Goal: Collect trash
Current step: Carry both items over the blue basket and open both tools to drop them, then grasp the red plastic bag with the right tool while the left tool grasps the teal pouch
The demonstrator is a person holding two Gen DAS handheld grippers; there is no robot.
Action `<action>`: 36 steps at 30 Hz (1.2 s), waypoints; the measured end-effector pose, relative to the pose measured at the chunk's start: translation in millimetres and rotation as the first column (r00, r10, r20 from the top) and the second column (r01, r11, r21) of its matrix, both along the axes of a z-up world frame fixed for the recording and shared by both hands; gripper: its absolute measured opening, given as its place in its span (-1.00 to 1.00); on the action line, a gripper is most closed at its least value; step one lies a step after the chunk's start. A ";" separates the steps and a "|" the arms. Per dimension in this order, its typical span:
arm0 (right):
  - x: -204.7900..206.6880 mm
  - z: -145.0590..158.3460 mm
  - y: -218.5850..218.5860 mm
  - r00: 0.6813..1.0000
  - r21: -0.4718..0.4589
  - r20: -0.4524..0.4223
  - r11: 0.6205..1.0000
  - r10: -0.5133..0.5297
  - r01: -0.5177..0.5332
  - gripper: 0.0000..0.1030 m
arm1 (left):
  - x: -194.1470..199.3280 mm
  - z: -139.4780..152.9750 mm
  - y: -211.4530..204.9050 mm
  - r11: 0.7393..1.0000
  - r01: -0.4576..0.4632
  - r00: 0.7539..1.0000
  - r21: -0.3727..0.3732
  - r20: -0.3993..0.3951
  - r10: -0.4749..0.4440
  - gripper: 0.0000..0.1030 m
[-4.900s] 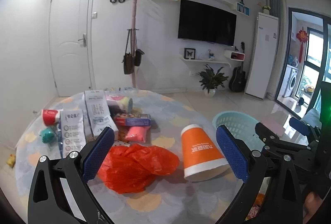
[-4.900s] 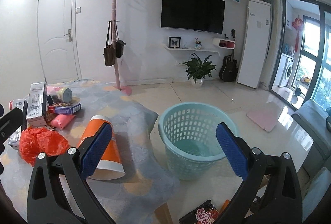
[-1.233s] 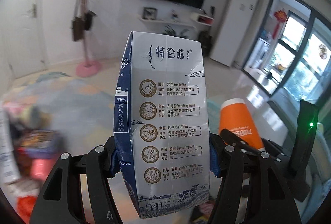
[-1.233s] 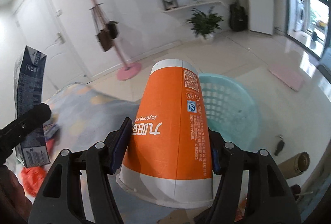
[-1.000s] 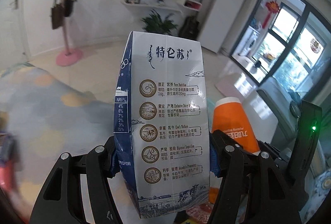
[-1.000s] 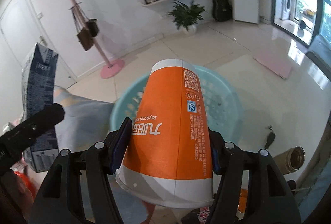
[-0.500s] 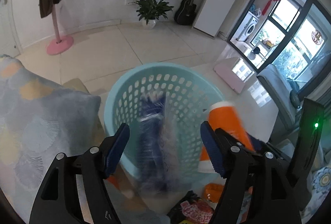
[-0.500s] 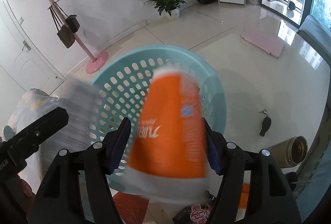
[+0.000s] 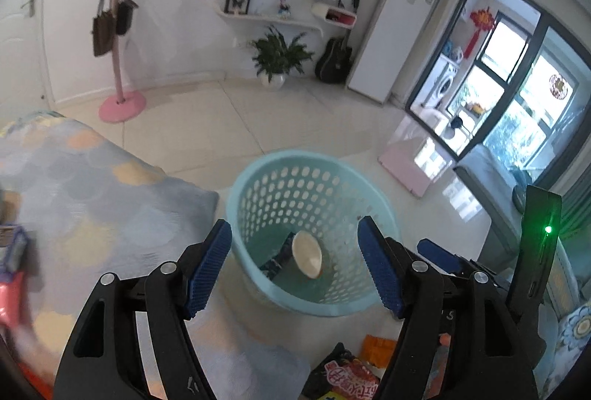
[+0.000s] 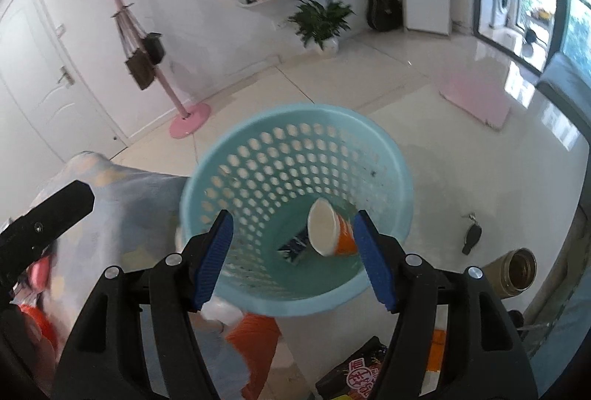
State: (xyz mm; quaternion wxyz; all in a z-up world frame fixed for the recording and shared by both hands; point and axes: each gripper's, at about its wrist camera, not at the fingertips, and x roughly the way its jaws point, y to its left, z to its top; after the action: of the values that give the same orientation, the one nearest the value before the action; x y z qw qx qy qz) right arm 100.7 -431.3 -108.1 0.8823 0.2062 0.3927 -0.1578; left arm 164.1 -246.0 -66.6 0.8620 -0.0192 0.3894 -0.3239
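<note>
A light-blue perforated basket (image 9: 258,174) (image 10: 295,113) stands on the floor beside the table. At its bottom an orange paper cup (image 9: 306,254) (image 10: 328,231) lies on its side, white mouth towards me. A blue-and-white milk carton (image 9: 277,257) (image 10: 295,244) lies next to it, partly hidden. My left gripper (image 9: 294,226) hangs open above the basket's near rim with nothing between its blue pads. My right gripper (image 10: 292,215) is open and empty too, right over the basket. The left gripper's black finger (image 10: 48,215) shows at the right wrist view's left edge.
The table with its grey patterned cloth (image 9: 92,196) is on the left, with blurred pink and red trash (image 9: 11,300) at its edge. Snack packets (image 9: 347,378) (image 10: 354,374) lie on the floor below. A metal flask (image 10: 517,270) and key fob (image 10: 471,235) lie to the right.
Both grippers have let go. The carton and the cup, held a second ago and falling half a second ago, now lie in the basket. Both sets of jaws stand wider.
</note>
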 end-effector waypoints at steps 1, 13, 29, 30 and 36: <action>-1.4 5.4 6.3 1.000 -0.007 0.011 1.000 0.012 -0.012 0.24 | -3.8 5.3 7.6 1.000 -0.009 1.000 -0.011 0.011 0.009 0.35; -23.2 69.7 152.9 0.926 -0.095 0.176 0.942 0.333 -0.321 0.23 | -55.9 62.8 146.0 0.972 -0.208 0.964 -0.112 0.148 0.223 0.35; -9.7 43.1 309.2 0.765 -0.113 0.125 0.775 0.632 -0.622 0.08 | -33.2 31.7 396.4 0.742 -0.670 0.741 -0.002 0.056 0.669 0.35; -7.5 40.5 310.7 0.761 -0.109 0.121 0.771 0.637 -0.628 0.08 | -30.5 25.4 408.8 0.733 -0.680 0.733 0.005 0.036 0.680 0.35; -0.3 26.8 317.7 0.749 -0.094 0.096 0.755 0.655 -0.649 0.30 | -0.8 -13.1 432.9 0.705 -0.708 0.701 0.046 -0.070 0.709 0.35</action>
State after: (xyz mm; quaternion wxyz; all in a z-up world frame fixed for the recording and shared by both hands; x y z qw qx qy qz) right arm 100.5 -113.6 -81.2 0.9097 0.0413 0.3801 0.1622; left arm 163.3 186.9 -79.6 0.9036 -0.1737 0.3899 0.0363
